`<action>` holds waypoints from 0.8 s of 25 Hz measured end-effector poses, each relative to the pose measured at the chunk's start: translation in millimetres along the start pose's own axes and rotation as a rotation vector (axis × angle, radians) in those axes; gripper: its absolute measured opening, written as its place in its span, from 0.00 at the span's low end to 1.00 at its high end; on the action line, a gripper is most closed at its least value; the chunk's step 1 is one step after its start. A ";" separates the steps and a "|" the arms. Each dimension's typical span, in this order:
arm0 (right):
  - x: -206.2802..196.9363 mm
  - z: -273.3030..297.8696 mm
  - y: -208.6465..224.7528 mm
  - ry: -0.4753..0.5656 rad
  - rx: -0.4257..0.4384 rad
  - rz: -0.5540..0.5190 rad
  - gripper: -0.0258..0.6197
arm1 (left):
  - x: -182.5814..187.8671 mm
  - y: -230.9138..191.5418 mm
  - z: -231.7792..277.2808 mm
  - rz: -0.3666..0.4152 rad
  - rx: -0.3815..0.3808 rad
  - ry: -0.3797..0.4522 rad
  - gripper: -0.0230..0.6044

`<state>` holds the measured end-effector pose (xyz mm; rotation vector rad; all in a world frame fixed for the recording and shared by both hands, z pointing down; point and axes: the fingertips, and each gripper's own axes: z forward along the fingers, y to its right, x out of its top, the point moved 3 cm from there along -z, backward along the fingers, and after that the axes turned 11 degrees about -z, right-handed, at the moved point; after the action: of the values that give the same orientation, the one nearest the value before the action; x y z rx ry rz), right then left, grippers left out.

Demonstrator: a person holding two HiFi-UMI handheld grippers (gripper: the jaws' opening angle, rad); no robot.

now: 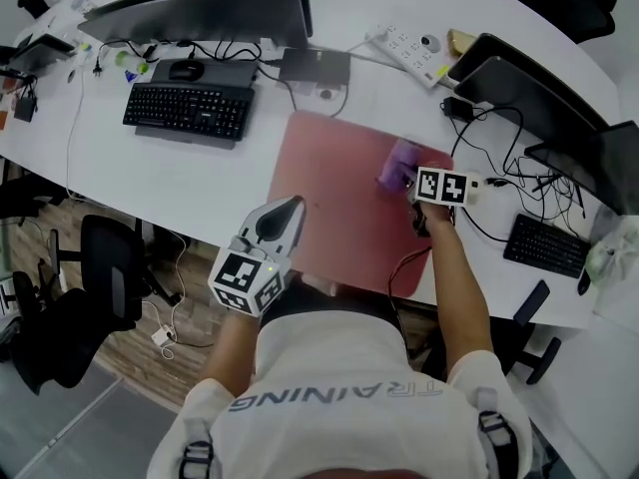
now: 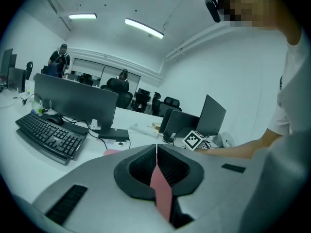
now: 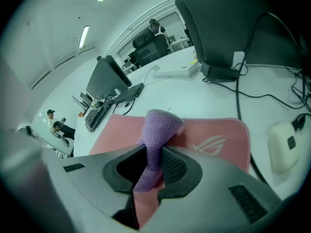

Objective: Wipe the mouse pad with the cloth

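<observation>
Purple fuzzy cloth (image 3: 158, 130), bunched and pinched between the jaws of the right gripper (image 3: 154, 155), resting on the far right part of a pink rectangular mouse pad (image 1: 339, 203). Left gripper (image 2: 156, 152): jaws pressed together on nothing, at the pad's left edge. Pad lies on a white curved desk (image 1: 250, 183). Right gripper view only: pale logo (image 3: 210, 142) on the pad and a white computer mouse (image 3: 282, 147) beside it. Head view: black keyboard (image 1: 190, 113) and white power strip (image 1: 404, 53). Left gripper view: open office with ceiling strip lights (image 2: 143, 28).
</observation>
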<state>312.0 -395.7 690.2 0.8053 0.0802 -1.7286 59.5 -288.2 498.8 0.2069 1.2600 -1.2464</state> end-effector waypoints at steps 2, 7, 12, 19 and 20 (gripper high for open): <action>-6.1 -12.0 15.5 -0.003 -0.016 0.003 0.19 | -3.4 11.0 6.2 0.005 -0.006 -0.001 0.10; -24.2 -40.4 53.6 -0.001 -0.053 0.036 0.19 | -14.4 38.8 18.1 0.011 -0.026 -0.003 0.10; -37.9 -63.4 83.5 0.005 -0.088 0.077 0.19 | -23.6 60.1 23.4 0.022 -0.042 -0.010 0.10; -40.6 -93.0 94.6 0.089 -0.127 0.122 0.19 | -20.9 66.2 16.0 0.024 -0.050 -0.007 0.10; -38.7 -102.4 91.1 0.129 -0.123 0.134 0.19 | -18.5 64.5 13.0 0.025 -0.053 -0.005 0.10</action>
<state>443.7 -347.6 665.2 0.8123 0.2134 -1.5292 121.3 -261.4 487.1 0.1804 1.2813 -1.1899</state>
